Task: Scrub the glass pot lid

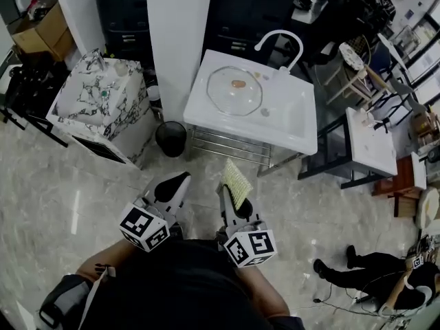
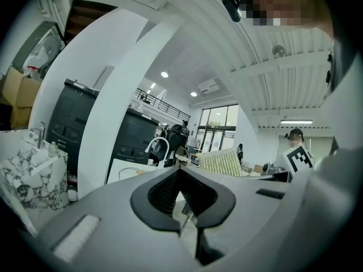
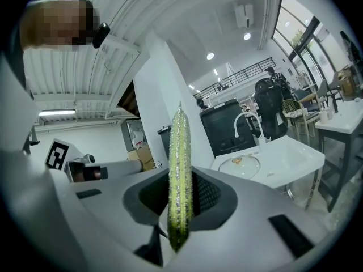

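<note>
the glass pot lid [image 1: 234, 90] lay flat in the white sink [image 1: 297, 135], left of its faucet [image 1: 278, 42]. a black bin [image 1: 170, 138] stood by the sink's front-left corner, with a marble cabinet [image 1: 103, 105] beyond. open floor lay between the sink and both grippers (well apart): the left gripper [image 1: 178, 182] had its jaws together and empty, the right gripper [image 1: 233, 196] clamped a yellow sponge [image 1: 236, 181]

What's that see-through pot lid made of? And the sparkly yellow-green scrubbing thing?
The pot lid looks like glass: clear and shiny, with the white sink showing through. Its small brownish knob might be wood or plastic; too small to tell. The scrubbing pad looks like a thin sponge in glittery yellow-green mesh, bumpy all over.
</note>
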`<control>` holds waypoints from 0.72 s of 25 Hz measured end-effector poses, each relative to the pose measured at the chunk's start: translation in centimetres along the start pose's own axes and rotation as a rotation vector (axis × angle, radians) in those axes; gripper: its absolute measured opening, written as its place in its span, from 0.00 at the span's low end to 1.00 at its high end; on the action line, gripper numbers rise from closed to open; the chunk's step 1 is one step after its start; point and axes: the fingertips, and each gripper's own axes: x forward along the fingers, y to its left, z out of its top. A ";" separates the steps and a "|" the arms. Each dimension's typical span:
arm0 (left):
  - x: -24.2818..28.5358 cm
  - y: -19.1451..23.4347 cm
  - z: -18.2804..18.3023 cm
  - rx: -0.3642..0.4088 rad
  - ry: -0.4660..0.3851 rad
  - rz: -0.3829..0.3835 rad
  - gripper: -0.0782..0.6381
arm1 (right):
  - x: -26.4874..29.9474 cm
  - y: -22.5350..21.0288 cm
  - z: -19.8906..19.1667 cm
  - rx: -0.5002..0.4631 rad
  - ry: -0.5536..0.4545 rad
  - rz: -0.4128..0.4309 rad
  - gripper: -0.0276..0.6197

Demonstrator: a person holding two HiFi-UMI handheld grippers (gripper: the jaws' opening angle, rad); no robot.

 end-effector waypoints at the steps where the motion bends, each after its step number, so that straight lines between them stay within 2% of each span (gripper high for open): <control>1: -0.2 0.7 -0.3 -0.013 0.008 -0.003 0.11 | 0.4 0.5 -0.5 0.005 0.011 0.000 0.14; 5: -0.4 2.1 -1.3 -0.065 0.044 -0.019 0.11 | 1.3 1.4 -1.4 0.020 0.048 -0.019 0.14; 10: 1.5 3.2 -2.3 -0.096 0.072 -0.022 0.11 | 2.6 0.1 -1.8 -0.009 0.095 -0.039 0.14; 18: 7.0 4.7 -1.5 -0.049 0.076 0.053 0.11 | 6.7 -4.8 -0.4 0.026 0.091 0.039 0.14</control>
